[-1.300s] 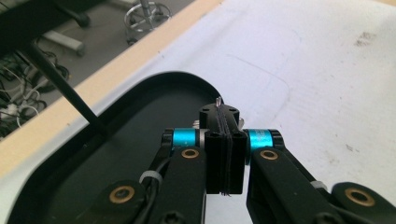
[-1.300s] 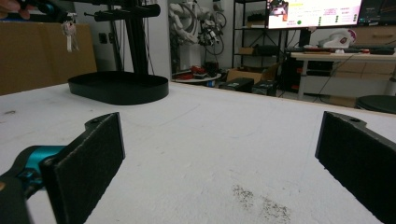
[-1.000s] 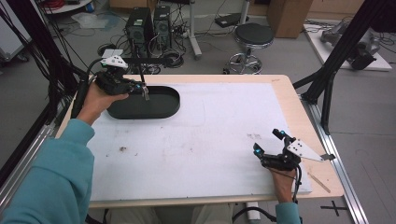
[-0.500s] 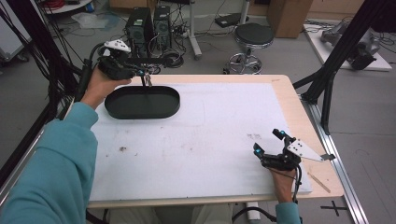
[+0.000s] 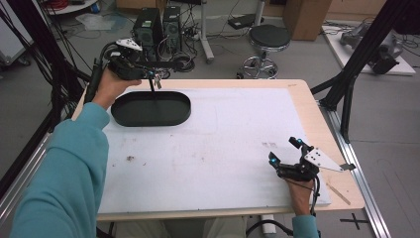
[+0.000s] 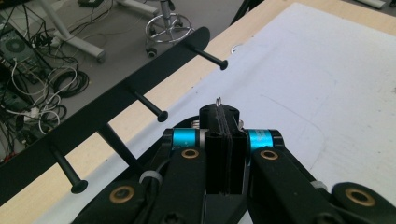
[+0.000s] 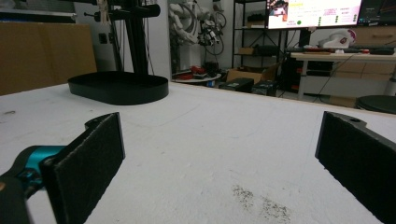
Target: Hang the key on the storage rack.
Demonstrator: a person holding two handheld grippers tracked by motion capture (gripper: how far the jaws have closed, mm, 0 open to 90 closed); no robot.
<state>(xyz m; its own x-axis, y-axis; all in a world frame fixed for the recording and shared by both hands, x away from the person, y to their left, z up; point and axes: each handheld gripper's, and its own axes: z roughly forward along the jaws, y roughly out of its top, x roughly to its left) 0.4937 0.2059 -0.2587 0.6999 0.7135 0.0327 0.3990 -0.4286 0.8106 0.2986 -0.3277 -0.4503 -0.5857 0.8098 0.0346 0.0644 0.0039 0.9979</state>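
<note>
The left tongs (image 5: 150,74) are closed, their flat black pads pressed together on a thin metal piece (image 6: 218,100). Only its bright, pointed tip pokes out past the pads. Right under and ahead of these tongs stands a black stand (image 5: 151,107) in matte metal: a shallow oval base with a low rim, a slim upright post and a flat crossbar (image 6: 116,109). From the crossbar jut round pegs (image 6: 150,106) with small knobbed ends.

The right tongs (image 5: 285,150) gape wide with nothing between them. They are held low over the white, slightly grubby sheet that covers the pale wooden surface (image 5: 302,106), well apart from the stand. Their pads (image 7: 88,161) look coarse and foam-like, and a grey smudge marks the sheet just ahead of them.

A second ago the left tongs hung over the near-left part of the oval base. Now they sit farther from the person and higher, level with the crossbar at the surface's far edge. The right tongs have not shifted.

The left gripper view gives the metal tip and the pegs' shapes, which the high view leaves too small to read. The high view shows a small pale bunch (image 5: 157,81) hanging just beneath the left tongs' tip; whether it hangs from the crossbar or the tongs I cannot tell. The right gripper view shows the stand (image 7: 119,86) side-on, far ahead and to the left of its own pads.
</note>
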